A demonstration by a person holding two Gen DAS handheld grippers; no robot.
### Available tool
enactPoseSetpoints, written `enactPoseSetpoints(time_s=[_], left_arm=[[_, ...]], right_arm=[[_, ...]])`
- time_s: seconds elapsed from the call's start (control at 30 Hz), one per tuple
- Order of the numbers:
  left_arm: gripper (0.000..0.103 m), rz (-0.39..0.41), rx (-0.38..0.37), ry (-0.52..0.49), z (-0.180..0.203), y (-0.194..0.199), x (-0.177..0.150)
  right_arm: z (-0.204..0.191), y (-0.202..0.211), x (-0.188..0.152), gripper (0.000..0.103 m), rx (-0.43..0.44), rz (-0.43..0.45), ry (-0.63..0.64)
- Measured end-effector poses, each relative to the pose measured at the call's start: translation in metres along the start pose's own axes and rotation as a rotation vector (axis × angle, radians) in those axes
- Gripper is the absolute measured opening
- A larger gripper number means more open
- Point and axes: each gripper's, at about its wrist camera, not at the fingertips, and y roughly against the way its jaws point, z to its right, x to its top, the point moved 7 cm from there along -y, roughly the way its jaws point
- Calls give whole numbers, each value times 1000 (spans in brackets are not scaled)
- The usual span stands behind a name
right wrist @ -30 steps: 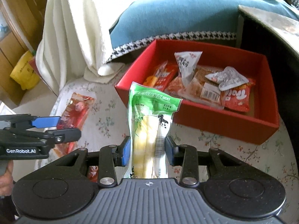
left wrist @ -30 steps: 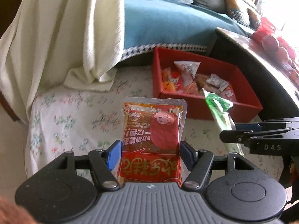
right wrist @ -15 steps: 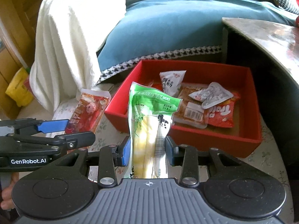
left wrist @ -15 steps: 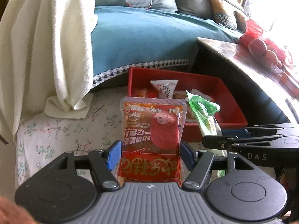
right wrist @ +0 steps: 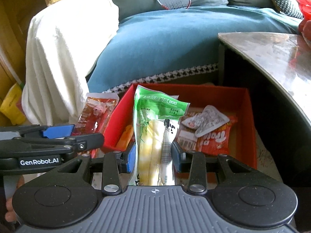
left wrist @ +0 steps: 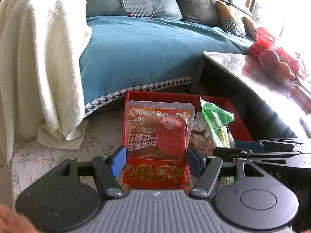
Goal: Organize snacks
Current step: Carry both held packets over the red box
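Observation:
My left gripper (left wrist: 156,160) is shut on a red snack packet (left wrist: 157,136) with a cartoon face, held upright in front of the red box (left wrist: 239,116). My right gripper (right wrist: 153,156) is shut on a green-topped packet (right wrist: 155,130) of pale yellow sticks, held upright over the near wall of the red box (right wrist: 250,120). Several snack packets lie inside the box, among them a red one (right wrist: 215,137) and a white one (right wrist: 210,120). In the right wrist view the left gripper (right wrist: 58,136) and its red packet (right wrist: 95,114) show at the left.
The box sits on a floral cloth (left wrist: 48,155). Behind it stands a blue-covered sofa (left wrist: 145,54) with a cream blanket (left wrist: 38,58) and a badminton racket (left wrist: 138,2). A dark table (left wrist: 272,81) with red fruit (left wrist: 276,60) rises at the right.
Both grippers have risen and moved toward the red box with their packets. The box now sits lower and closer in both views, and more of the sofa shows.

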Motion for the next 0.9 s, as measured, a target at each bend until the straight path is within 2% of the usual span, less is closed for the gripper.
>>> enactPoseSetpoints(time_s=[0.6, 0.9], left_arm=[[60, 6, 25, -19, 17, -42, 35], [60, -8, 42, -18, 17, -61, 42]], right_arm=[[36, -21, 34, 46, -79, 27, -31], [51, -42, 42, 46, -115, 7, -50]])
